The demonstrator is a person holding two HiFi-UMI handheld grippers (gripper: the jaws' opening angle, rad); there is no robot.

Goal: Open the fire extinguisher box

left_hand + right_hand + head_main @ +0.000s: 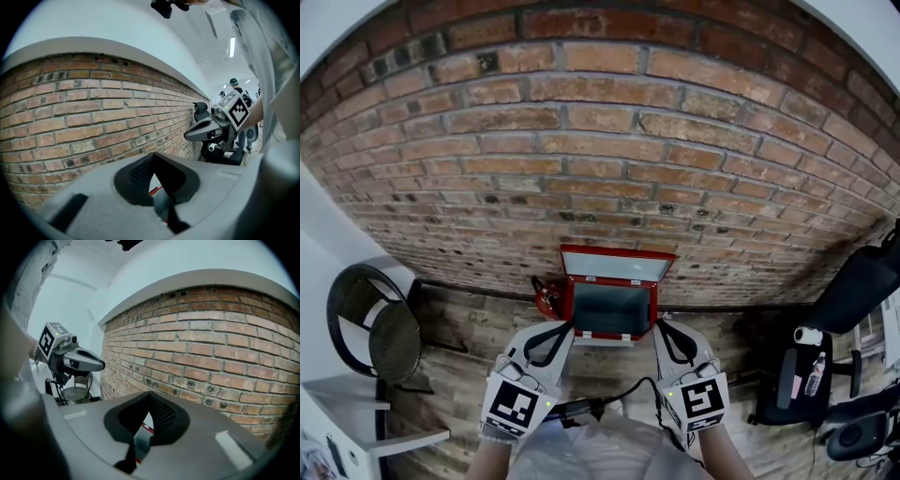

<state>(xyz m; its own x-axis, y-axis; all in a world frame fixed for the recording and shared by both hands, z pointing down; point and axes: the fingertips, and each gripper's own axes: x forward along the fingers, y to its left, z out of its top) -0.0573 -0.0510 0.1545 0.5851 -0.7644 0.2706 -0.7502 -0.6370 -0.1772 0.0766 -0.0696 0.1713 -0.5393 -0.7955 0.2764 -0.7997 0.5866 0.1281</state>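
While the square red metal box stands open against the rough brick wall on plank flooring, the left gripper and right gripper hover before it, jaws pressed together, empty.

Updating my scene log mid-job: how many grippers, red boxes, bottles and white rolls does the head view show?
Grippers: 2 (left gripper, right gripper)
Red box, lid up: 1
Bottle: 1
White roll: 1
Total: 5
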